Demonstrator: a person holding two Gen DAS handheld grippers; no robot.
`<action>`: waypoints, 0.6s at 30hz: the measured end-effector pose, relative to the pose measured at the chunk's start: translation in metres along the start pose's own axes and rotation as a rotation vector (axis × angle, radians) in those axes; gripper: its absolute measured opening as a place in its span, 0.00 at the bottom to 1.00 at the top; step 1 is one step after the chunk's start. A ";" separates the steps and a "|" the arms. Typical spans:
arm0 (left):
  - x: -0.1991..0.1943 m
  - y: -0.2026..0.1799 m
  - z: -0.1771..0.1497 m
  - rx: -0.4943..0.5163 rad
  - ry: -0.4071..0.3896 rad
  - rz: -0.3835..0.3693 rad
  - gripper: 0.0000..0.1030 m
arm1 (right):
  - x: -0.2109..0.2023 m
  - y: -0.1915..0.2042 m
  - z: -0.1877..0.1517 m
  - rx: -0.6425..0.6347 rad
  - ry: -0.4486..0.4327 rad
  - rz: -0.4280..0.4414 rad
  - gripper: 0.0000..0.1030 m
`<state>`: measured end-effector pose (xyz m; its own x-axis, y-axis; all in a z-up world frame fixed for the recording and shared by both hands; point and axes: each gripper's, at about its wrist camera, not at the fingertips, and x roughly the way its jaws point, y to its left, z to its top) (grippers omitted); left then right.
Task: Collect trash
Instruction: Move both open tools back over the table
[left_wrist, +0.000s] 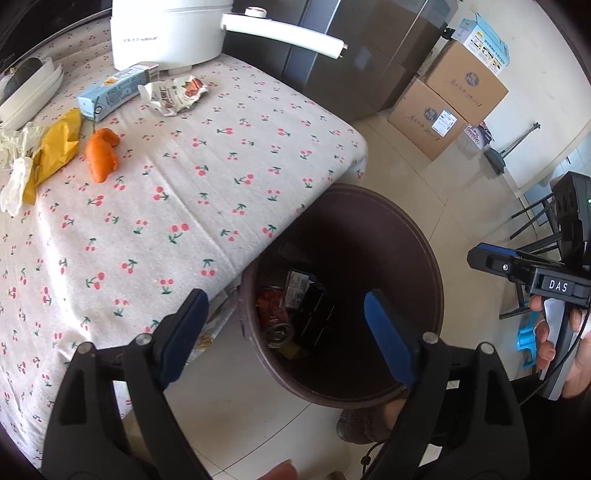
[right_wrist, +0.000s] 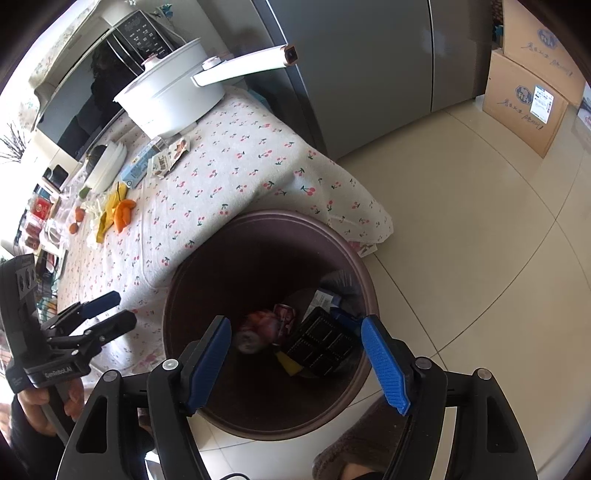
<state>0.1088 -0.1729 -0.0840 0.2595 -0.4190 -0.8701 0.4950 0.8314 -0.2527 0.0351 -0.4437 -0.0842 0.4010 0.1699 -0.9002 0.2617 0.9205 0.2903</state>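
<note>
From my left cam I get the orange peel (left_wrist: 102, 155) on the tablecloth (left_wrist: 177, 206); right cam shows the fridge (right_wrist: 369, 74). Both my left gripper (left_wrist: 284, 332) and right gripper (right_wrist: 295, 354) are released, hanging over the brown bin (right_wrist: 266, 258) beside the table, trash piled inside.

A white pot (left_wrist: 168, 33) with a long handle stands at the far end of the cherry-print tablecloth (left_wrist: 207, 177), a grey refrigerator (right_wrist: 369, 66) behind it and stacked cardboard boxes (left_wrist: 447, 99) on the tiled floor (right_wrist: 480, 229).

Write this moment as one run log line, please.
left tool: open, empty | right tool: open, empty | both over bin | carton, wrapper on table
</note>
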 end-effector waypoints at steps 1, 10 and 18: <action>-0.003 0.004 0.000 -0.004 -0.006 0.012 0.84 | 0.000 0.001 0.001 0.000 -0.002 0.000 0.72; -0.032 0.048 -0.004 -0.079 -0.062 0.091 0.84 | 0.004 0.027 0.014 -0.032 -0.007 0.024 0.73; -0.056 0.090 -0.005 -0.156 -0.100 0.148 0.85 | 0.015 0.062 0.024 -0.073 0.000 0.020 0.74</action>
<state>0.1341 -0.0730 -0.0602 0.4045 -0.3161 -0.8581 0.3135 0.9294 -0.1946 0.0785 -0.3924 -0.0714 0.4053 0.1888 -0.8945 0.1886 0.9401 0.2839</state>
